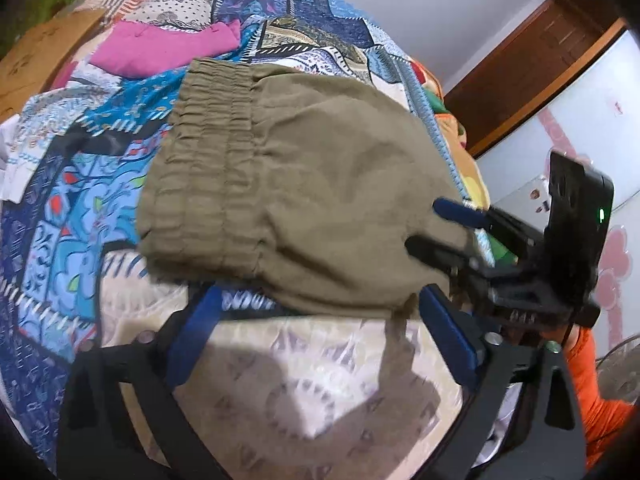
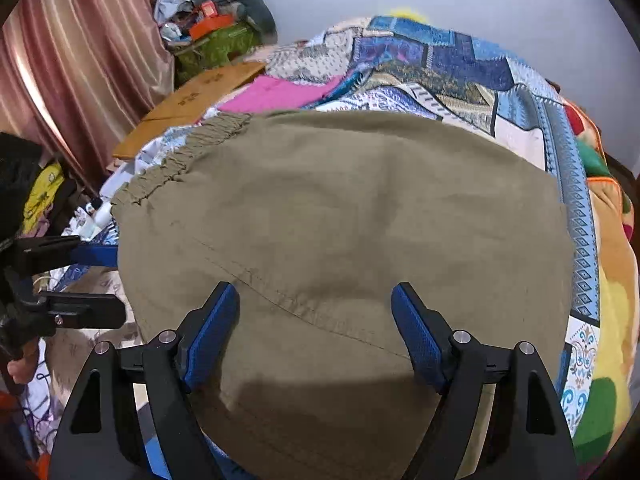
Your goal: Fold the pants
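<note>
The olive-khaki pants (image 1: 304,200) lie folded in a compact bundle on the patchwork bedspread (image 1: 80,208), elastic waistband (image 1: 208,160) to the left. My left gripper (image 1: 316,300) is open just in front of the bundle's near edge, holding nothing. My right gripper (image 2: 316,300) is open above the pants (image 2: 340,220), its blue pads apart over a seam. In the left wrist view the right gripper (image 1: 424,224) reaches in from the right, its fingers on the bundle's right end. In the right wrist view the left gripper (image 2: 104,276) shows at the pants' left edge.
A pink garment (image 1: 160,48) lies on the bed behind the pants. A wooden board (image 2: 192,100) and a cluttered pile (image 2: 208,24) stand by the striped curtain (image 2: 80,60). A wooden door frame (image 1: 532,56) and a fan (image 1: 620,368) are at the right.
</note>
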The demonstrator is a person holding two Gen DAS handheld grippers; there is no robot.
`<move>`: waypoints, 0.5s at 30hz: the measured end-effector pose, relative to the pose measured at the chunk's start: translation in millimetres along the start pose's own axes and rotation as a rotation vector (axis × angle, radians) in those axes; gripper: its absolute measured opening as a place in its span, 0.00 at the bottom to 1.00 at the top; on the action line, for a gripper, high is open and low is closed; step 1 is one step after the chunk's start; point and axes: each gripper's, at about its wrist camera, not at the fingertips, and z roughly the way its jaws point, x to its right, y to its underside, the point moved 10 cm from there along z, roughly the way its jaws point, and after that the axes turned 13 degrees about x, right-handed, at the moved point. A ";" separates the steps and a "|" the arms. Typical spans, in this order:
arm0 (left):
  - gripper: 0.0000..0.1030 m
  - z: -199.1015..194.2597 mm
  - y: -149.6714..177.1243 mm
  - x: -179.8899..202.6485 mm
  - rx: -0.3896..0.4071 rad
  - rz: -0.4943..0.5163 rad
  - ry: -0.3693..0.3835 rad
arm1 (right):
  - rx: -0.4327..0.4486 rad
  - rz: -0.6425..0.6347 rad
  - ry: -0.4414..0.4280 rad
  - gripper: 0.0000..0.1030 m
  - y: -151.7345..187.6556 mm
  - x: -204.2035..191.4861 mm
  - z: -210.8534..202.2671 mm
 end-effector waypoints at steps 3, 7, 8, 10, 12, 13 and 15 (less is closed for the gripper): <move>0.99 9.3 -10.0 -2.7 0.002 -0.038 -0.002 | -0.006 0.002 -0.013 0.75 1.7 -0.6 -3.2; 0.99 14.1 -24.3 -11.4 -0.001 -0.147 0.035 | 0.003 0.004 -0.020 0.76 3.3 -3.4 -3.5; 0.99 13.2 -26.2 -13.4 -0.002 -0.180 0.046 | 0.006 0.010 -0.027 0.76 3.5 -3.6 -3.7; 0.99 12.6 -30.0 -16.4 -0.003 -0.255 0.073 | 0.008 0.011 -0.037 0.76 3.2 -3.3 -2.9; 0.99 11.1 -28.2 -15.8 -0.006 -0.274 0.085 | 0.010 0.015 -0.044 0.76 3.2 -3.4 -3.4; 0.99 9.4 -26.0 -13.2 -0.009 -0.274 0.091 | 0.010 0.014 -0.045 0.76 2.8 -3.9 -3.3; 0.99 4.5 -21.2 -3.2 -0.015 -0.269 0.124 | 0.011 0.015 -0.048 0.76 2.7 -4.0 -3.6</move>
